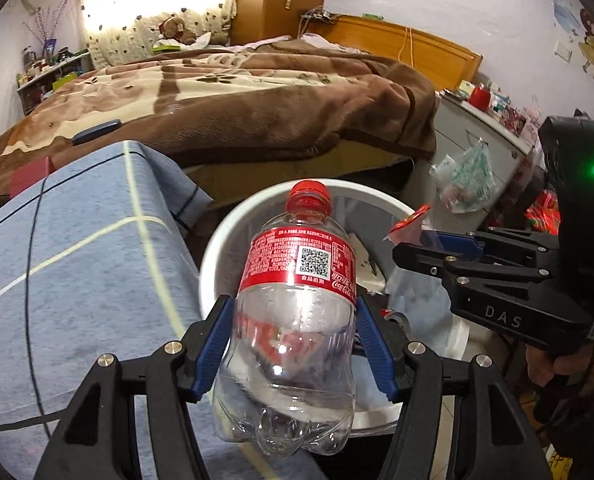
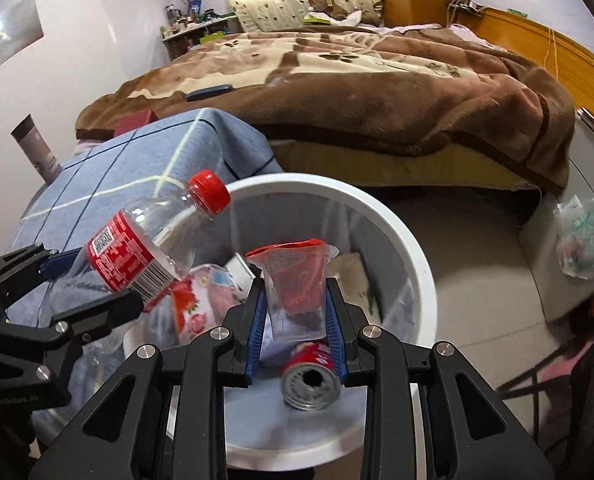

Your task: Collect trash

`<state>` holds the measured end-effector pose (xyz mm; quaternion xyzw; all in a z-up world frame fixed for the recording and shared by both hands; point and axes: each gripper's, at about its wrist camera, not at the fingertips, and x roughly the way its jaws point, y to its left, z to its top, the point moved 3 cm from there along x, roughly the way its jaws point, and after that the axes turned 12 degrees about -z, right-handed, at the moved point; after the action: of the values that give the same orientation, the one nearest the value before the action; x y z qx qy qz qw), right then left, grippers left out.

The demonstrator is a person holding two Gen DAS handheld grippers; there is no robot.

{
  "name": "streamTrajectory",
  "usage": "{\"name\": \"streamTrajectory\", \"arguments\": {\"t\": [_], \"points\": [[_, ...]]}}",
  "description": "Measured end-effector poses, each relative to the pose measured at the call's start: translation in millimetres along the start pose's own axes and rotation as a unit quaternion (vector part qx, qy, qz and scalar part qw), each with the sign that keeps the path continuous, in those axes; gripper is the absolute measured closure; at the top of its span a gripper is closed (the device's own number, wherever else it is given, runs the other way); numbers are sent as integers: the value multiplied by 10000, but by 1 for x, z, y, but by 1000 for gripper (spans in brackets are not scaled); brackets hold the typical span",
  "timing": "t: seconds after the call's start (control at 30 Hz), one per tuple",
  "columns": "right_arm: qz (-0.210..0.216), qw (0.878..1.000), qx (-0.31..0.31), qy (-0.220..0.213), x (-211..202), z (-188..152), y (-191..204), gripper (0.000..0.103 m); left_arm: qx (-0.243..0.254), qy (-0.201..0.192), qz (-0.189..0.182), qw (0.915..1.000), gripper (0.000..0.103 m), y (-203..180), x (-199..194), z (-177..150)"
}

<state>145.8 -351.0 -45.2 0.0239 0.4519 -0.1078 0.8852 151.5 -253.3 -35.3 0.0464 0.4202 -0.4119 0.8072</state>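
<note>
My left gripper [image 1: 295, 340] is shut on an empty clear cola bottle [image 1: 297, 312] with a red cap and label, held over the near rim of a white trash bin [image 1: 225, 240]. The bottle also shows in the right wrist view [image 2: 137, 256]. My right gripper [image 2: 297, 312] is shut on a clear plastic cup [image 2: 293, 280] with a red foil lid, held above the bin [image 2: 413, 248]. Inside the bin lie a red can [image 2: 311, 376] and a strawberry-print wrapper [image 2: 189, 304]. The right gripper also shows in the left wrist view [image 1: 413, 246].
A blue checked cloth [image 1: 77, 260] covers the surface left of the bin. A bed with a brown blanket [image 1: 237, 100] lies behind. A grey cabinet [image 1: 481, 136] with a hanging plastic bag [image 1: 465, 180] stands at the right. A grey tube [image 2: 37, 148] stands at the left wall.
</note>
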Motion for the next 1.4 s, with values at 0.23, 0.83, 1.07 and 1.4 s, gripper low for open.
{"name": "streamTrajectory", "arguments": {"t": [0.23,0.83,1.07,1.4], "points": [[-386,9990,-202,114,8,-13,-9,73,-42,94,39,9999,38,-6,8,-4],[-429,9978,289,-424,-30,-28,-18,39,-78,-465,306,9984,25,-8,-29,-13],[-632,9929,487,-887,-60,-42,-9,39,10,-789,571,9952,25,-12,-55,-25],[-678,9861,764,-1307,-91,-66,10,39,-24,-1125,874,9898,25,-13,-82,-50]]}}
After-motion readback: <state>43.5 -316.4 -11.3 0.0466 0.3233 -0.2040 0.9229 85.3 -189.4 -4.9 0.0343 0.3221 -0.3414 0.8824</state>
